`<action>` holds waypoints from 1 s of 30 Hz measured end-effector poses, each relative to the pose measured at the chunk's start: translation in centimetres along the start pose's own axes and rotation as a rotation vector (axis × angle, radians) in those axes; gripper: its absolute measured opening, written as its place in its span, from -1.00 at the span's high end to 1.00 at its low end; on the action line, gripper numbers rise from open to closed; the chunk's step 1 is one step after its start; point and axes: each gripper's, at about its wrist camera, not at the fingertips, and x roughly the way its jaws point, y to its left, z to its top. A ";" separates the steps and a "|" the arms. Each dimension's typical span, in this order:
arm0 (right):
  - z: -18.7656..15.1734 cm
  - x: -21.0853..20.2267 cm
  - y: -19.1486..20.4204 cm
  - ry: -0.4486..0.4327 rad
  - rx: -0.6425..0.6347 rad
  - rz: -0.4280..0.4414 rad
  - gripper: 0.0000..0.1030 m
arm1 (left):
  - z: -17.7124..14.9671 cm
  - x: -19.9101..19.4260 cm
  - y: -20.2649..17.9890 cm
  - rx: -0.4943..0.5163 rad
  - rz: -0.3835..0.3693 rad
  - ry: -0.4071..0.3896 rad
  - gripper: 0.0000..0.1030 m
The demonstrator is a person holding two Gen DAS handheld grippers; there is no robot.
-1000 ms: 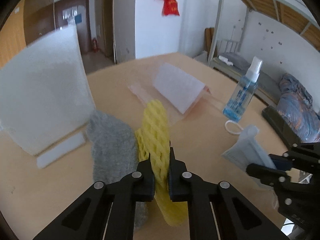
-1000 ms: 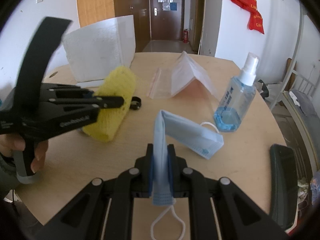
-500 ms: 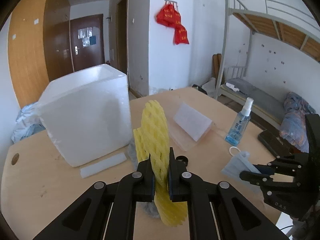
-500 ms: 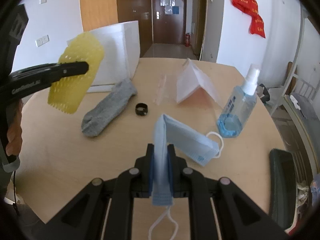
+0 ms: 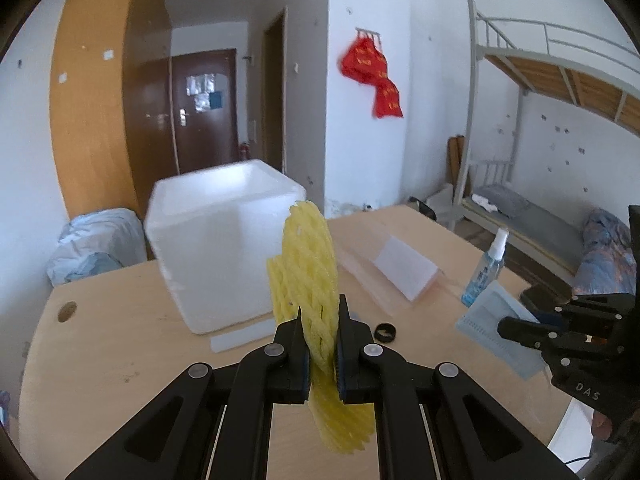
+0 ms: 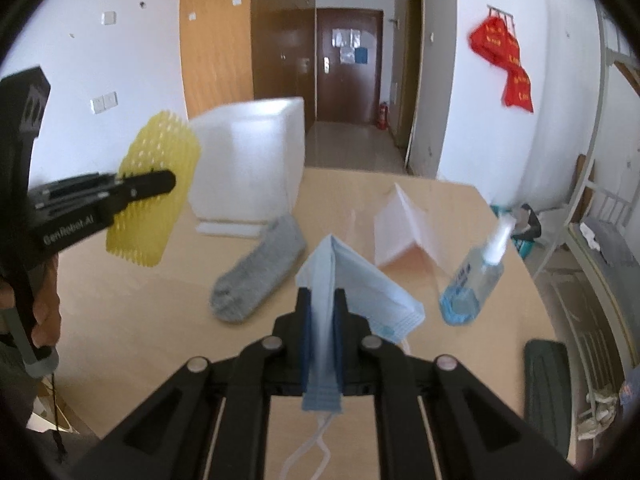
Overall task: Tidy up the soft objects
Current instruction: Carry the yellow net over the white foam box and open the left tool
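Now we hold the yellow foam net [image 5: 310, 276] pinched in the left tool [image 5: 322, 344] and the blue face mask [image 6: 352, 280] in the right tool [image 6: 322, 328], both above the surface [image 6: 160, 300], so we carry them level toward the white foam box [image 5: 216, 240], grips firm.

A yellow foam net sleeve [image 5: 310, 280] stands on edge, lifted above the bench. A pale blue face mask [image 6: 352, 280] hangs folded, also lifted. A grey sock [image 6: 256, 272] lies flat on the bench [image 6: 160, 300]
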 end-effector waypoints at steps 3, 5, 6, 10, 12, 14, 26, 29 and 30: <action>1.2 -1.1 1.0 -0.041 -0.006 0.006 0.77 | 0.3 -1.6 0.4 -0.004 0.025 -0.032 0.82; 1.9 -1.6 1.7 -0.066 -0.010 0.016 0.77 | 0.5 -2.4 0.7 -0.010 0.048 -0.046 0.82; 2.4 -1.6 2.0 -0.075 -0.014 0.020 0.77 | 0.7 -2.7 0.9 -0.016 0.058 -0.050 0.82; 4.2 -1.9 3.6 -0.126 -0.028 0.044 0.77 | 1.2 -3.6 1.4 -0.028 0.070 -0.066 0.82; 5.1 -1.8 4.2 -0.143 -0.028 0.063 0.77 | 1.6 -3.8 1.8 -0.031 0.072 -0.073 0.82; 6.0 -1.7 4.6 -0.156 -0.031 0.083 0.77 | 2.0 -3.9 1.9 -0.026 0.075 -0.081 0.82; 10.1 -0.4 5.7 -0.205 -0.040 0.119 0.77 | 5.8 -2.1 4.6 -0.032 0.136 -0.109 0.82; 10.4 0.6 5.9 -0.194 -0.046 0.127 0.77 | 7.1 -1.0 5.6 -0.045 0.135 -0.105 0.82; 10.4 0.9 5.8 -0.191 -0.044 0.133 0.77 | 7.7 -0.6 5.8 -0.040 0.135 -0.101 0.82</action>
